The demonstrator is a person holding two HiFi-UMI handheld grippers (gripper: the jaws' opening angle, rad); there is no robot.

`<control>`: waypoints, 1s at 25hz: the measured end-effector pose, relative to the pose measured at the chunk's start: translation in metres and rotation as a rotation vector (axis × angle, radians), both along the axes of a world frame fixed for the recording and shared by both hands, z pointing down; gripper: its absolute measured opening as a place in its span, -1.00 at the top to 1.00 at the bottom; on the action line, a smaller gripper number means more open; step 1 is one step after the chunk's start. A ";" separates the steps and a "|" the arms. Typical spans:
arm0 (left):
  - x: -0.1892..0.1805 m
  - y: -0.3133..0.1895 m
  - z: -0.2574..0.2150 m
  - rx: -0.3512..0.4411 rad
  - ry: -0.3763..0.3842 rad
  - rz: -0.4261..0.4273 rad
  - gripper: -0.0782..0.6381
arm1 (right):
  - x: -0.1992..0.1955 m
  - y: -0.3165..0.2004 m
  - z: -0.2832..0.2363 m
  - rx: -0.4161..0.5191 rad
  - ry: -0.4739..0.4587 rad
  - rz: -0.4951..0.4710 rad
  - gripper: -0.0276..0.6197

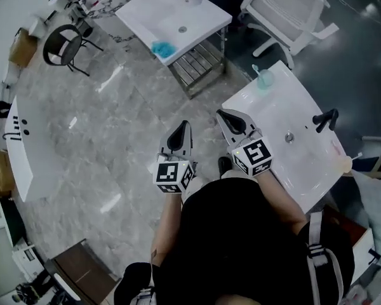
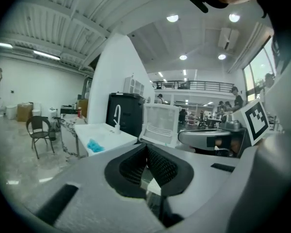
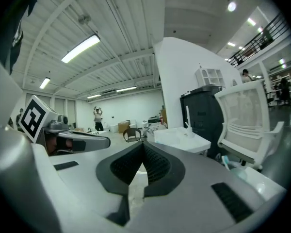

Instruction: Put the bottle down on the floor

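I see no bottle in any view. Both grippers are held side by side in the air over the grey marble floor [image 1: 108, 138], in front of the person's dark torso. My left gripper [image 1: 183, 127] has its jaws closed tip to tip with nothing between them, as the left gripper view also shows [image 2: 146, 147]. My right gripper [image 1: 221, 114] is at the near corner of a white washbasin counter [image 1: 267, 116], shut and empty, its pads meeting in the right gripper view [image 3: 143, 147]. Each gripper sees the other one beside it.
The white counter on the right carries a black tap [image 1: 326, 118] and a teal cup [image 1: 264, 78]. A second white basin table [image 1: 197, 24] with a blue cloth [image 1: 162, 48] stands ahead. A white chair [image 1: 292, 11] and a black chair [image 1: 63, 43] are farther off.
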State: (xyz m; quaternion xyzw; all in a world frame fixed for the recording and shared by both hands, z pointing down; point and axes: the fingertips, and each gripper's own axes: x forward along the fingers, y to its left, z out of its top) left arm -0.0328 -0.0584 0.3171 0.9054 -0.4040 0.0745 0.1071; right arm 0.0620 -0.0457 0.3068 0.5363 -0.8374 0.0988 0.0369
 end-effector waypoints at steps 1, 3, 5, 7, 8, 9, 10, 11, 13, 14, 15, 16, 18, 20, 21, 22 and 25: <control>0.020 0.002 0.003 -0.003 0.007 0.053 0.73 | 0.017 0.008 0.003 0.000 0.003 0.046 0.90; 0.061 0.010 0.010 -0.018 0.014 0.157 0.73 | 0.053 0.026 0.009 -0.005 0.004 0.142 0.90; 0.100 0.020 0.013 -0.027 0.010 0.254 0.73 | 0.087 0.045 0.011 -0.012 0.002 0.236 0.90; 0.136 0.030 0.012 -0.029 0.010 0.350 0.73 | 0.120 0.064 0.010 -0.016 0.003 0.331 0.90; 0.154 0.036 0.011 -0.029 0.010 0.400 0.73 | 0.135 0.075 0.011 -0.017 0.003 0.382 0.90; 0.170 0.043 0.011 -0.030 0.009 0.450 0.73 | 0.150 0.086 0.011 -0.019 0.001 0.435 0.90; 0.185 0.050 0.012 -0.031 0.007 0.500 0.73 | 0.163 0.098 0.012 -0.021 -0.001 0.487 0.90; 0.199 0.057 0.011 -0.030 0.006 0.548 0.73 | 0.176 0.110 0.013 -0.023 -0.002 0.539 0.90; 0.224 0.072 0.012 -0.029 0.004 0.643 0.73 | 0.198 0.134 0.015 -0.027 -0.004 0.644 0.90; 0.234 0.079 0.012 -0.030 0.002 0.689 0.73 | 0.206 0.147 0.016 -0.029 -0.005 0.697 0.90; 0.242 0.086 0.013 -0.030 0.001 0.733 0.73 | 0.213 0.159 0.016 -0.031 -0.005 0.748 0.90; 0.249 0.092 0.013 -0.028 -0.001 0.778 0.73 | 0.217 0.171 0.015 -0.031 -0.004 0.797 0.90; 0.260 0.106 0.012 -0.021 -0.006 0.865 0.73 | 0.221 0.194 0.013 -0.028 0.000 0.892 0.90; 0.264 0.121 0.011 -0.026 -0.008 0.950 0.73 | 0.217 0.216 0.012 -0.028 0.001 0.980 0.90; 0.264 0.129 0.011 -0.031 -0.008 0.989 0.73 | 0.212 0.225 0.012 -0.032 0.001 1.016 0.90; 0.263 0.136 0.011 -0.031 -0.009 1.025 0.73 | 0.207 0.234 0.013 -0.037 -0.001 1.047 0.90; 0.257 0.150 0.009 -0.020 -0.021 1.111 0.73 | 0.190 0.249 0.013 -0.050 -0.019 1.122 0.90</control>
